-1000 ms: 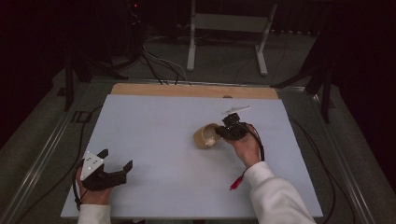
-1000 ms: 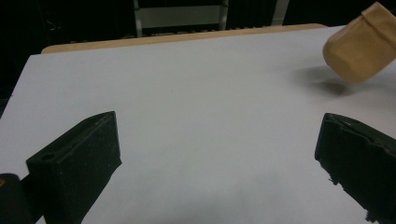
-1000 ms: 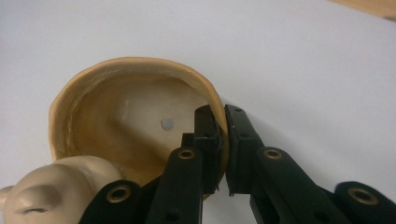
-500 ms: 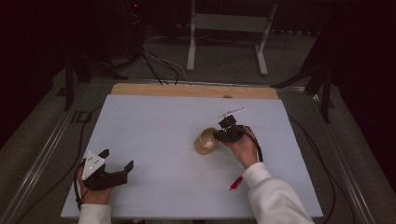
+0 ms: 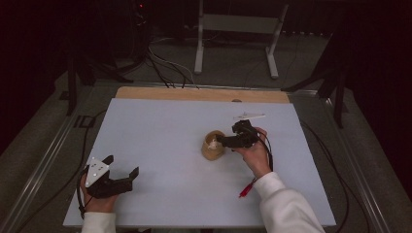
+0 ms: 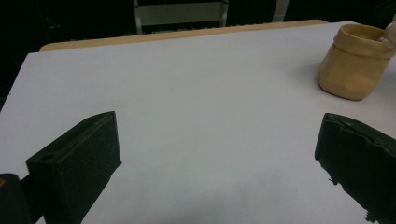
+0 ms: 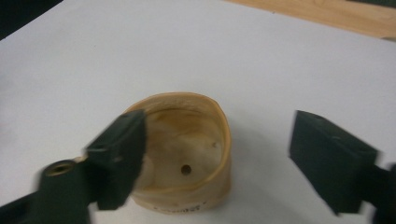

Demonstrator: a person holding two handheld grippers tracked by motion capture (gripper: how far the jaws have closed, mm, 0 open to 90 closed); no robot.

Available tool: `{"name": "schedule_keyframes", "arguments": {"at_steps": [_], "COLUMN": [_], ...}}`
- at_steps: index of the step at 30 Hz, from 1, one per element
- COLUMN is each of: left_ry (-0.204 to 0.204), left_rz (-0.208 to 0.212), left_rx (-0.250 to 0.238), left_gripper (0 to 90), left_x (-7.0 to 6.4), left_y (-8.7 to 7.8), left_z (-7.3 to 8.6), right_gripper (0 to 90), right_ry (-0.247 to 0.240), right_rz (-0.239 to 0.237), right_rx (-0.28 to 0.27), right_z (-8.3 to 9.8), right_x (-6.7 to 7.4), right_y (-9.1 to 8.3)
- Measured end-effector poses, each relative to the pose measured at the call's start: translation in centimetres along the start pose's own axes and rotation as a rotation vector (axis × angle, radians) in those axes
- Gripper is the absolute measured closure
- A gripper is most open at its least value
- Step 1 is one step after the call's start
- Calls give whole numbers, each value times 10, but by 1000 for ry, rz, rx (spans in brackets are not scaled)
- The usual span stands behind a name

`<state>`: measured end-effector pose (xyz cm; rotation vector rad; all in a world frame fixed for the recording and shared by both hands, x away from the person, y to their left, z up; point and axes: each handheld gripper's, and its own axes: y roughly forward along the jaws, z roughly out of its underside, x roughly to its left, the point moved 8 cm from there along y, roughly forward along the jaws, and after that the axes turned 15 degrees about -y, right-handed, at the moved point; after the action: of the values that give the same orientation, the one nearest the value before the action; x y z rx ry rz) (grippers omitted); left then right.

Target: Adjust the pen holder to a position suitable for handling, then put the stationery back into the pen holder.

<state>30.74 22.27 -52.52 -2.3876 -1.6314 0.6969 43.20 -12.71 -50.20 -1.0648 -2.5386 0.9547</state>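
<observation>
High view: a tan pot (image 5: 213, 145) stands upright on the white tabletop (image 5: 160, 126), right of centre, with the right tool (image 5: 219, 141) at its rim on the side facing the person's right hand (image 5: 253, 151). Right gripper view: that tool's 2 black jaws have just been opening and stand wide apart, 1 over the pot's (image 7: 183, 151) open mouth, the other out beyond its wall, neither pressing on it, so the pot looks released and resting on its own base. A small hole shows in the pot's floor. The pot's axis runs straight up, and it lies directly ahead of and just below the right tool, touching distance from it. Left gripper view: the left tool (image 6: 219, 154) is also spread wide with nothing between its jaws, low over bare tabletop, the pot (image 6: 356, 60) well apart toward the far right. The right hand is clearly the nearer for any regrasp or withdrawal.
</observation>
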Motion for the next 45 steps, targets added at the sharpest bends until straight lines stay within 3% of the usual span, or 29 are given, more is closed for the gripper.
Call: {"name": "schedule_keyframes", "arguments": {"at_steps": [10,20,26,31,45], "left_ry": [2,7,9,11,11], "left_rz": [-4,-6,-8,-7,-7], "left_rx": [2,8,9,13,14], "left_gripper": [7,7,7,7,7], "left_x": [1,0,-1,-1,-2], "left_y": [0,2,3,3,4], "left_z": [1,1,2,3,3], "right_gripper": [1,1,1,1,1], "right_ry": [-26,-61,-46,-10,38], "right_rz": [55,117,172,181,205], "right_rx": [-40,-74,-77,-68,-11], "right_z": [2,2,13,24,59], "right_x": [1,-2,-7,-11,-11], "right_y": [-23,-49,-68,-79,-87]}}
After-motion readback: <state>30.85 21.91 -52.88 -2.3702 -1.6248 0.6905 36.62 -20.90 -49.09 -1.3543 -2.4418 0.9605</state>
